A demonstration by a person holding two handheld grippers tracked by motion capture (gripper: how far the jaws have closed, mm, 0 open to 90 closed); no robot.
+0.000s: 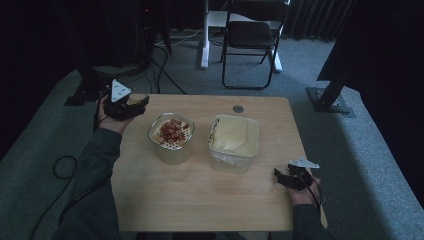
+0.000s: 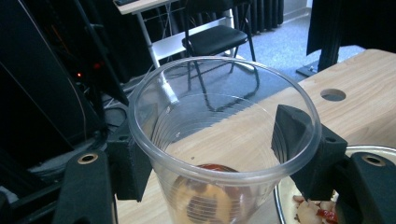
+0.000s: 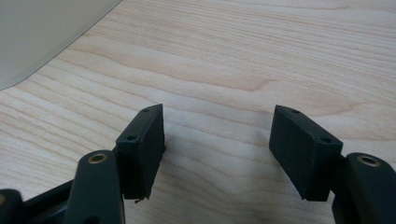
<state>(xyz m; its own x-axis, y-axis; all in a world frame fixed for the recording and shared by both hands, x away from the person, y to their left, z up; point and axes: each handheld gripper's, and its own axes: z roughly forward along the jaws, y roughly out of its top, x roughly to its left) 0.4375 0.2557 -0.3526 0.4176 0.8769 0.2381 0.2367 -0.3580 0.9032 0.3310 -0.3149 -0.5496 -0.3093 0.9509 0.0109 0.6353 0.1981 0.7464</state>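
My left gripper [image 1: 131, 104] hovers over the table's far left corner, shut on a clear plastic cup [image 2: 224, 140] with a few pieces of food at its bottom. Its pads [image 2: 294, 135] press the cup's wall from both sides. Just right of it on the wooden table [image 1: 200, 195] stands a container of red and pale snack pieces [image 1: 171, 133]. A second container holding pale flat sheets [image 1: 234, 138] stands beside that. My right gripper [image 1: 278, 175] rests low at the table's near right, jaws wide open, with nothing between its fingertips [image 3: 144, 140].
A round cable hole [image 1: 238, 108] sits near the table's far edge. A black folding chair [image 1: 252, 37] and a white desk leg stand on the carpet behind. A black stand base [image 1: 330, 97] is at the far right, and cables lie on the floor at the left.
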